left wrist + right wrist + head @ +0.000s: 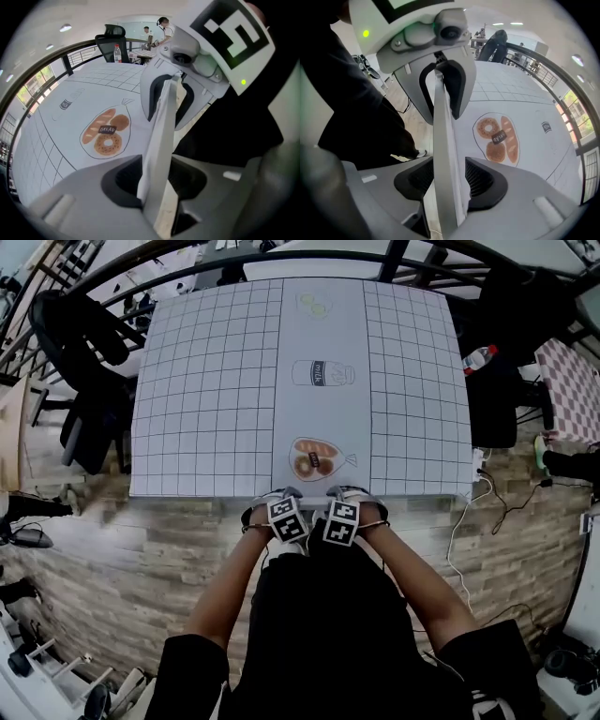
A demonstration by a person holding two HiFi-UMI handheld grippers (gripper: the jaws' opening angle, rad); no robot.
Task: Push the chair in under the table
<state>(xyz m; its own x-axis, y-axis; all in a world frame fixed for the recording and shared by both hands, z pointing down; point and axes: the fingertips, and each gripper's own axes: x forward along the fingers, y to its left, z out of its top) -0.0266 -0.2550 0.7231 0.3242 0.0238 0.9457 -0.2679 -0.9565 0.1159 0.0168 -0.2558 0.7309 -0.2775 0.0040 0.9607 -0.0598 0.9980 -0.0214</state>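
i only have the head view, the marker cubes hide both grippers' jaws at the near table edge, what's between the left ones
Observer: In the left gripper view the table edge runs between the jaws of the left gripper. There is a gap on each side, so the pads don't press it.
Operator: and the right one
Observer: The right gripper straddles the same edge. Its jaws are apart with clear gaps on both sides, so it grips nothing.
Operator: anyone past the far side, my view cuts off there
Observer: Yes, the left gripper view shows two people standing beyond the table's far end.
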